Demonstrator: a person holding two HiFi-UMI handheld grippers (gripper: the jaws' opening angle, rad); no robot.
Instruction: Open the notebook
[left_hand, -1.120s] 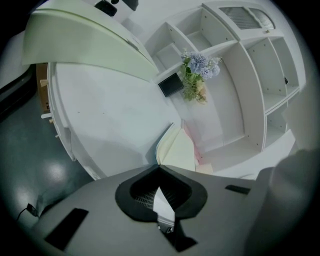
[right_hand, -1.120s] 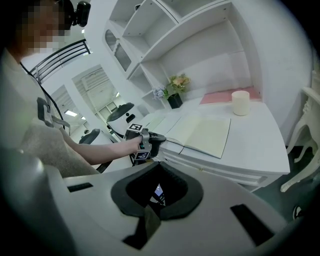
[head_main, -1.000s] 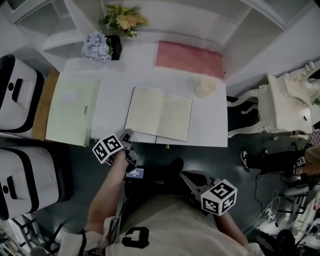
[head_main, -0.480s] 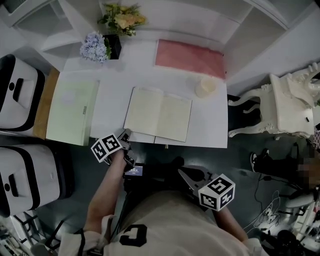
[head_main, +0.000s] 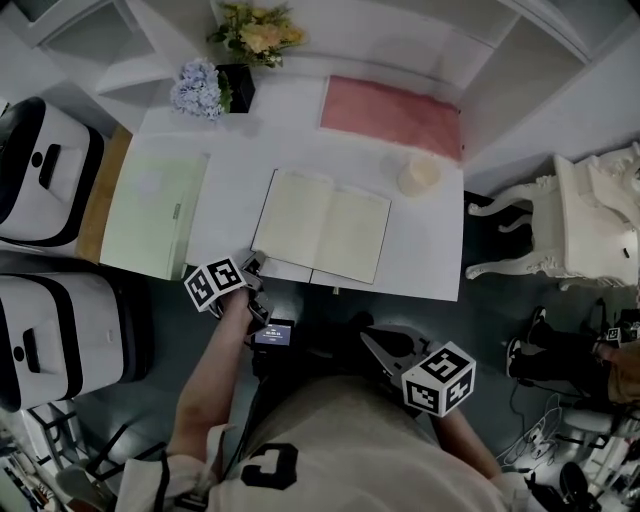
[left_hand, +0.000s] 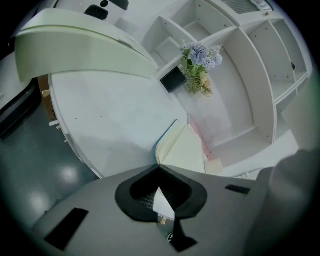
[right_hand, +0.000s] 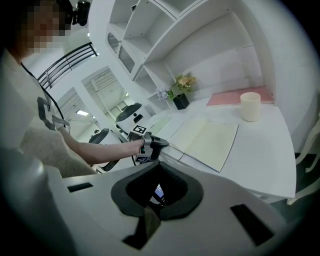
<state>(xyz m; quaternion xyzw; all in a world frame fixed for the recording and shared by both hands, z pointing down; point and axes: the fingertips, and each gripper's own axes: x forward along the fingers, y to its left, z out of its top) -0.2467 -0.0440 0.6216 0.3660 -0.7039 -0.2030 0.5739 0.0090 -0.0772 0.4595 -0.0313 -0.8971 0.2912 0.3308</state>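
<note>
The notebook (head_main: 320, 225) lies open flat on the white table (head_main: 430, 270), cream pages up, near the front edge; it also shows in the left gripper view as the notebook (left_hand: 185, 150) and in the right gripper view as the notebook (right_hand: 205, 137). My left gripper (head_main: 255, 266) is shut and empty at the table's front edge, by the notebook's near left corner; its jaws (left_hand: 159, 166) meet at the tips. My right gripper (head_main: 368, 346) hangs below the table edge, close to my body, jaws (right_hand: 157, 164) together with nothing between them. From there the left gripper (right_hand: 155, 144) is in sight.
A pale green folder (head_main: 150, 215) lies at the table's left. A pink mat (head_main: 390, 115), a cream cup (head_main: 420, 177) and flower pots (head_main: 205, 90) stand further back. White-and-black machines (head_main: 50, 170) sit on the left, a white chair (head_main: 590, 220) on the right.
The right gripper has drifted slightly below the table edge. The left gripper stays at the notebook's near corner. The notebook lies open as before.
</note>
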